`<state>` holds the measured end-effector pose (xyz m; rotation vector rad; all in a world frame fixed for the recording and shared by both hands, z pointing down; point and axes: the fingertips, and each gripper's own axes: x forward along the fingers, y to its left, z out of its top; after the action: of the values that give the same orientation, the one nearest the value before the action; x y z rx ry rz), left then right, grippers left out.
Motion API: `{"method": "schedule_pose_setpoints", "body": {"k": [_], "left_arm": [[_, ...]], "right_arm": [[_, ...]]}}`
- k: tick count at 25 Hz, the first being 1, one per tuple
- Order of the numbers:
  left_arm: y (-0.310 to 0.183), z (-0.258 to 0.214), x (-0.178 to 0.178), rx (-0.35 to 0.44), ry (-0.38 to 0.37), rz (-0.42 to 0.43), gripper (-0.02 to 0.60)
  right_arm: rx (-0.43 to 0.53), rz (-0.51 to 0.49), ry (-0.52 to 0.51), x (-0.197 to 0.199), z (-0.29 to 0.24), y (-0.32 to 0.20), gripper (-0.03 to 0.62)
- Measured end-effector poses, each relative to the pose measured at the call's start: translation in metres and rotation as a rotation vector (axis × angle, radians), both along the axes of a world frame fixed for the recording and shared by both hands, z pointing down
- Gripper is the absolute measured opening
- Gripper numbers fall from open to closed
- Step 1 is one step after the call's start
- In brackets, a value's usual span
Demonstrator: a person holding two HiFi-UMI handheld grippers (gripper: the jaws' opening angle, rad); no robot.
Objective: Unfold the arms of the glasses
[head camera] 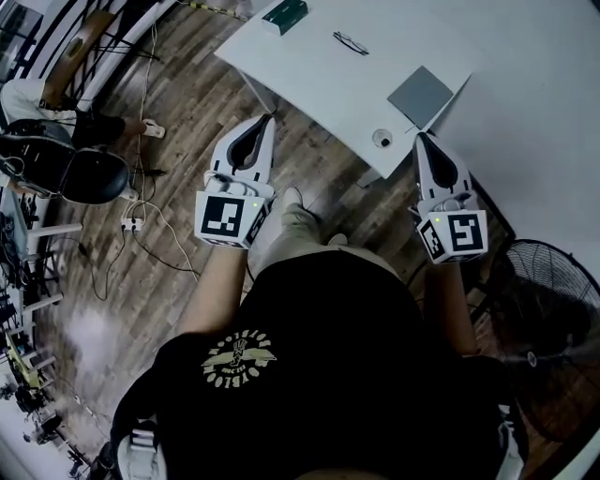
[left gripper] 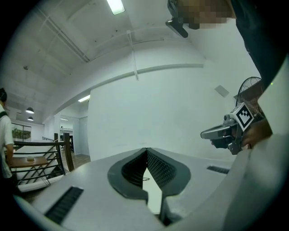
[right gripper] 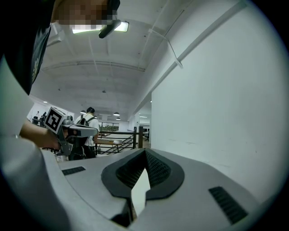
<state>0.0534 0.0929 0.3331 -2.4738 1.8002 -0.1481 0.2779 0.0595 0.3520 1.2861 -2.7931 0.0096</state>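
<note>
Two tools, both idle. Left tool (head camera: 267, 120) and right tool (head camera: 421, 137) are held at waist height, pointing forward, short of the table (head camera: 309, 80). In the left gripper view, the jaws meet at the tips with nothing between them; the right gripper view shows the same. Both are closed and empty.

Glasses (head camera: 351, 42) lie on the far part of the white table, well apart from both tools. Dark thin frame, flat on the surface. Arms look folded in, but the frame is too small here to be sure.

Also on the table:
- green box (head camera: 284, 14) at the far edge, left of the glasses
- grey pad (head camera: 421, 96) nearer the right tool
- small round object (head camera: 382, 138) by the near edge

A fan (head camera: 548, 314) stands on the wooden floor (head camera: 187, 103) at the right.

Task not begun; the reach comes first.

Handling, as judged:
- The frame is likely very light and will skate on the smooth tabletop if nudged from one side.
- It probably flexes a little, and the hinges are the weak point.
- The lenses are slick and best left untouched.

Grip plan:
- One tool pinches the front at the bridge or an outer corner by a hinge.
- The other takes an arm near its free end and swings it out slowly.
- Keep the squeeze light.
</note>
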Motion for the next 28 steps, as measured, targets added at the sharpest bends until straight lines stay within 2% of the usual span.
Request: {"method": "schedule_pose_setpoints", "body": {"k": [6,17,21,28], "left_arm": [[-0.018,0.012,-0.025,-0.023,0.005,-0.002,0.006],[-0.085,0.031,-0.091,-0.065,0.026,0.019,0.007],[-0.114,0.037,-0.106,-0.075,0.034,0.042,0.006],[-0.155,0.044,-0.124,-0.084,0.04,0.079,0.006]], "right_arm": [[-0.011,-0.015,0.025,-0.025,0.008,-0.016,0.0],[-0.055,-0.011,0.015,-0.098,0.02,-0.08,0.0],[-0.075,0.002,0.059,-0.116,0.03,-0.104,-0.002],[-0.098,0.027,0.064,-0.143,0.033,-0.139,0.0]]}}
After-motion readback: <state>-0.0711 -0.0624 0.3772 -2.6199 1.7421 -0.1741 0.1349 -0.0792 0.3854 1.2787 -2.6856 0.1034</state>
